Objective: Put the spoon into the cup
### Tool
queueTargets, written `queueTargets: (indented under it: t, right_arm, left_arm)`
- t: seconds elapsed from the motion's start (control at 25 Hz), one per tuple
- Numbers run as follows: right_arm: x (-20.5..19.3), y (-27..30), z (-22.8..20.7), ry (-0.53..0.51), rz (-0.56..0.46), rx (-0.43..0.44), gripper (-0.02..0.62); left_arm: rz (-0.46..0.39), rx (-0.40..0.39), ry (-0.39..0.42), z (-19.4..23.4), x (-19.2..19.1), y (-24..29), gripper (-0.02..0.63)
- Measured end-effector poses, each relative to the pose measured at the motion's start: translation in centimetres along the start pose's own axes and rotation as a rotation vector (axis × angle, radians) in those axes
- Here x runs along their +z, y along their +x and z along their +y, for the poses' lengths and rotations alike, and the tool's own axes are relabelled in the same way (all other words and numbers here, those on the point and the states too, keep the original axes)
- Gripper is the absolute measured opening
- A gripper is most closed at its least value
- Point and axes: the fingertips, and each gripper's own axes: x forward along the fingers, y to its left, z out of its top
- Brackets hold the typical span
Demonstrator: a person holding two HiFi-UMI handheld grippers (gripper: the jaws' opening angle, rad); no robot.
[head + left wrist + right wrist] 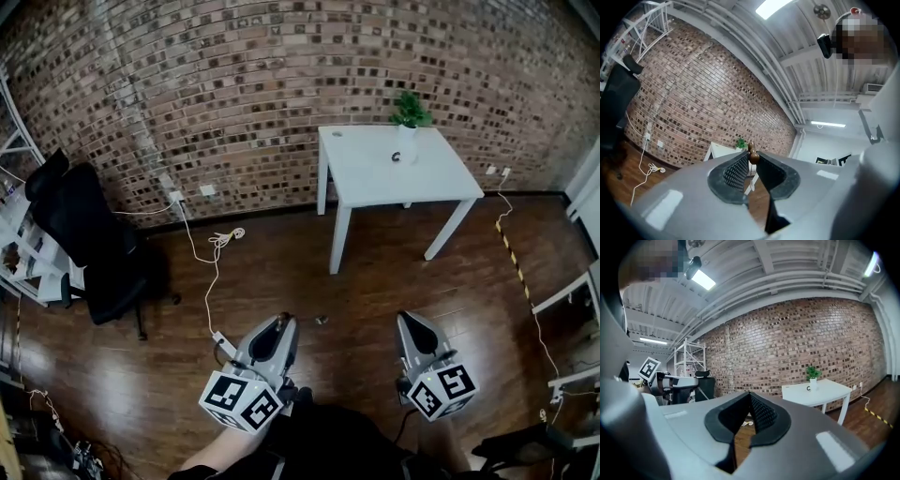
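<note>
The left gripper point(279, 321) is clamped on the spoon point(753, 155), whose rounded brown end shows at the jaw tips. The right gripper point(410, 317) has its jaws together with nothing between them. Both are near, while the cup point(397, 157) stands far off on the white table point(375, 178), just beside a potted plant point(410, 112).

On the white table point(375, 183), just beside the potted plant point(410, 114), the cup point(399, 157) was too small to show more than a dark mark. Only the spoon point(753, 158)'s brown knobbed end poked past the left gripper point(751, 162); its pads hid the rest. A speck point(322, 320) on the floor before the table couldn't be named. Left of the table, the picture's edge cut the shelving point(21, 246).
</note>
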Motion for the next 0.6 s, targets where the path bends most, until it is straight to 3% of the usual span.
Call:
queueTargets:
  t: [0.36,0.6]
  right_arm:
    - [1.0,3.7,-2.8,0.015,0.002,-0.112,0.006]
    - [1.2,4.7,-7.0,0.035,0.011,-0.155,0.006]
  left_arm:
    - [0.034,-0.109,-0.053,3.0,0.7,5.9,0.043]
    - [0.036,-0.129,-0.047,2.7,1.1,10.6,0.043]
